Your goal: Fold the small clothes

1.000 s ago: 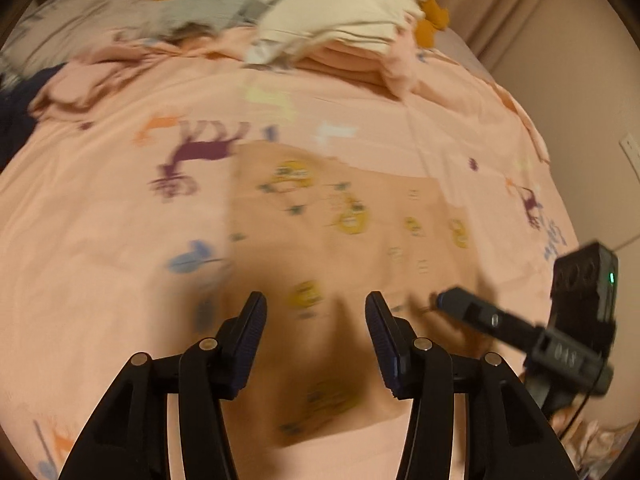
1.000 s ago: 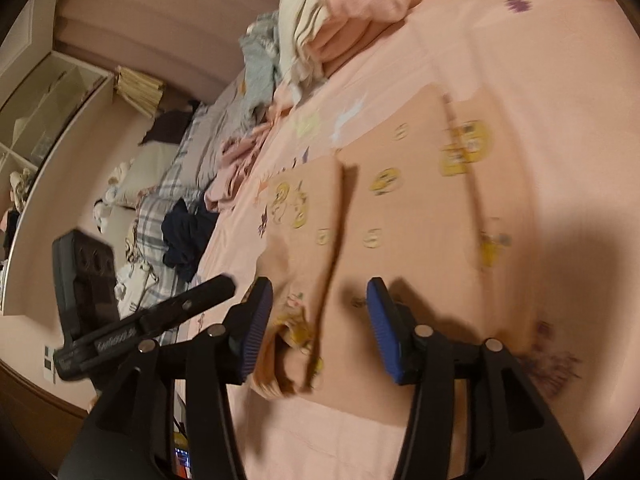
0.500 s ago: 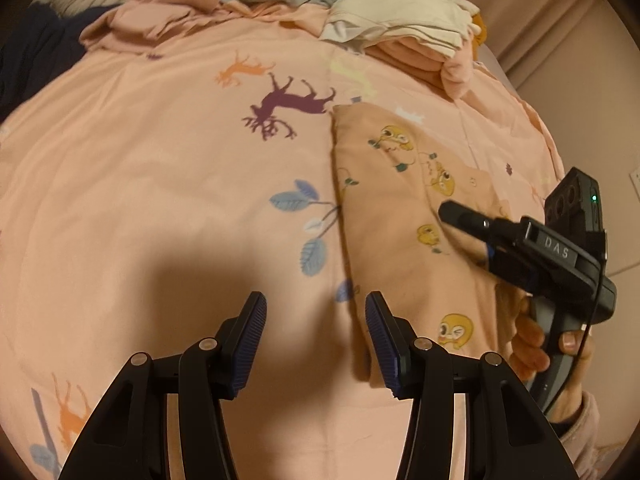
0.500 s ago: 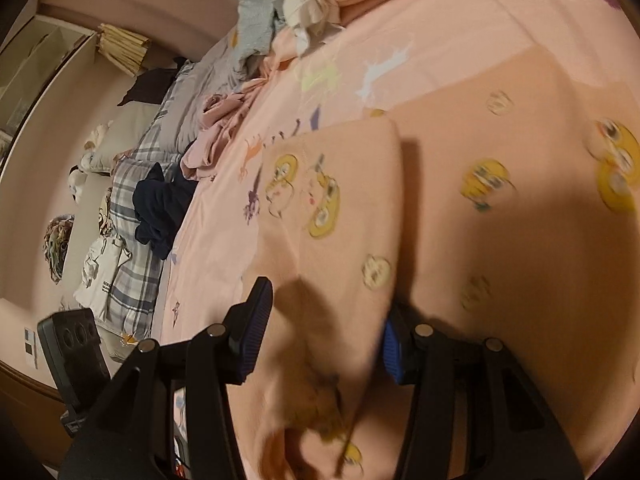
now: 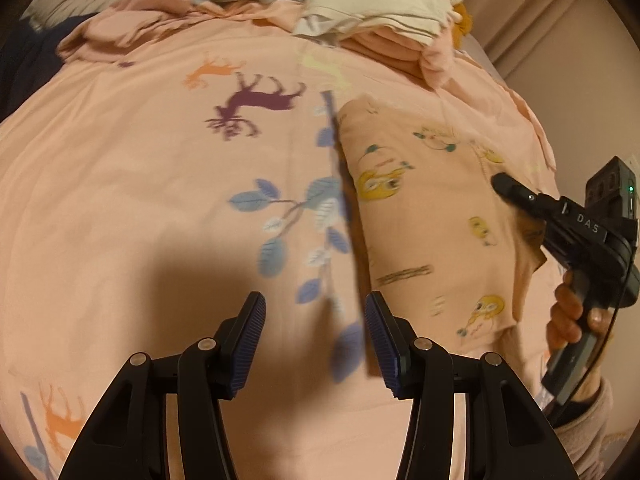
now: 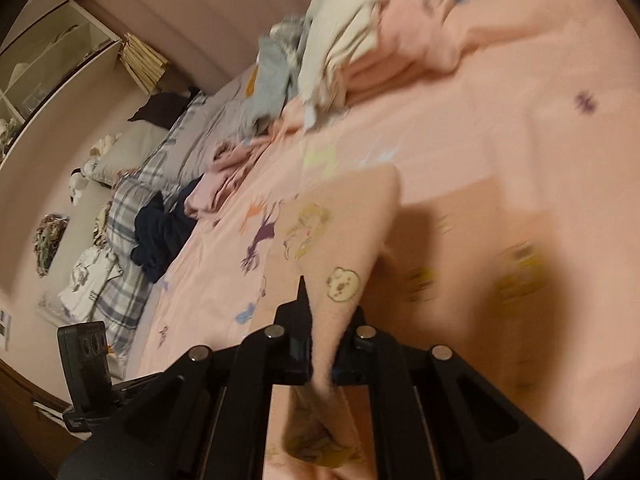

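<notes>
near the right edge of the pink animal-print bedsheet (image 5: 168,184), the right gripper (image 6: 320,354) has just clamped its jaws on a lifted fold of the peach cartoon-chick garment (image 5: 432,216), while the left gripper (image 5: 316,328) hovers half open and empty beside the garment's left edge.

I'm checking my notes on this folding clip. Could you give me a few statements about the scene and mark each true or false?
1. The right gripper is clamped on the garment. True.
2. The left gripper holds the garment. False: its jaws stand open over the bedsheet, with nothing between them.
3. The garment has a yellow cartoon print. True.
4. The clothes pile lies next to the left gripper. False: it lies at the far end of the bed.
</notes>
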A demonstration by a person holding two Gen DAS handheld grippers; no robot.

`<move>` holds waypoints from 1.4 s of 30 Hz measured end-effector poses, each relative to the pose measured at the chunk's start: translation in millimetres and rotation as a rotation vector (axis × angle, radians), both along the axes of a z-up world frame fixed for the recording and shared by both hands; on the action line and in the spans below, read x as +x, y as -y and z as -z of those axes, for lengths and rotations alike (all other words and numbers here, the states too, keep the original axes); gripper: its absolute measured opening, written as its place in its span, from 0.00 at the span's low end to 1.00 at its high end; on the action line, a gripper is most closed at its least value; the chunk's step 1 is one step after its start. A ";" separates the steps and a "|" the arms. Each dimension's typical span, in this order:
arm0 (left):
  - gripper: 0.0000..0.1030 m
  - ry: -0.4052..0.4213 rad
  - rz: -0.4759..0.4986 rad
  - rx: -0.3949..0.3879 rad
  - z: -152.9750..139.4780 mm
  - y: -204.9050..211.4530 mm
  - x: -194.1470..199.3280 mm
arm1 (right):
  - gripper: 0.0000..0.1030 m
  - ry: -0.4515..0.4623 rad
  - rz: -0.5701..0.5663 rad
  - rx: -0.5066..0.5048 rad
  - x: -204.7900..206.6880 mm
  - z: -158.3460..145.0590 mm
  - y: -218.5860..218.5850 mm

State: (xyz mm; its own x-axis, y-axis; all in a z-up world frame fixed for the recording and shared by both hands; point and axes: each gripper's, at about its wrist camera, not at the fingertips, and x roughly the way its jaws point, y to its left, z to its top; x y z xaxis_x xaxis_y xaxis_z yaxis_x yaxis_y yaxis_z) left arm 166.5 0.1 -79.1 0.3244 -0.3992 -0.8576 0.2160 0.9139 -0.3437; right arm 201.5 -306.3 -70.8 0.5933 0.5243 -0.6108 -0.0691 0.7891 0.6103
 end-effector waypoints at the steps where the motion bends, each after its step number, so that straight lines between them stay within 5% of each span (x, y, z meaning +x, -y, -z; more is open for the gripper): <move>1: 0.49 0.006 0.014 0.007 -0.6 8.5 0.2 | 0.07 0.000 0.011 -0.012 -1.9 -0.5 8.3; 5: 0.49 0.011 0.061 0.013 -1.5 35.0 2.7 | 0.07 -0.038 0.081 -0.039 -8.7 11.8 40.7; 11: 0.49 0.060 0.146 -0.013 -12.5 73.8 -0.6 | 0.12 -0.154 0.062 0.053 -10.7 50.3 57.8; 17: 0.49 0.080 0.224 0.028 -3.3 106.6 -6.1 | 0.30 -0.113 0.101 0.204 -2.8 54.7 66.1; 26: 0.49 0.067 0.229 0.029 1.3 106.3 -3.8 | 0.30 0.057 0.270 0.214 11.4 7.1 96.6; 32: 0.49 0.083 0.232 0.035 1.2 107.2 -7.3 | 0.30 0.099 0.176 0.032 -22.8 -18.8 76.7; 36: 0.49 0.105 0.233 0.054 2.6 108.1 -11.0 | 0.27 0.059 0.058 -0.117 -53.1 -12.3 43.4; 42: 0.49 0.166 0.236 0.091 4.6 111.6 -21.5 | 0.24 0.052 -0.037 -0.211 -90.9 3.2 15.1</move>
State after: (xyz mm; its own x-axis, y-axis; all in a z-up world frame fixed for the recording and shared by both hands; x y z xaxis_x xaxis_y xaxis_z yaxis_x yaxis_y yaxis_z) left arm 145.0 -111.5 -83.6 0.3708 -0.4042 -0.8361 0.4722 0.8573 -0.2050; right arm 110.5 -321.4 -73.9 0.6095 0.4102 -0.6784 -0.1278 0.8954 0.4266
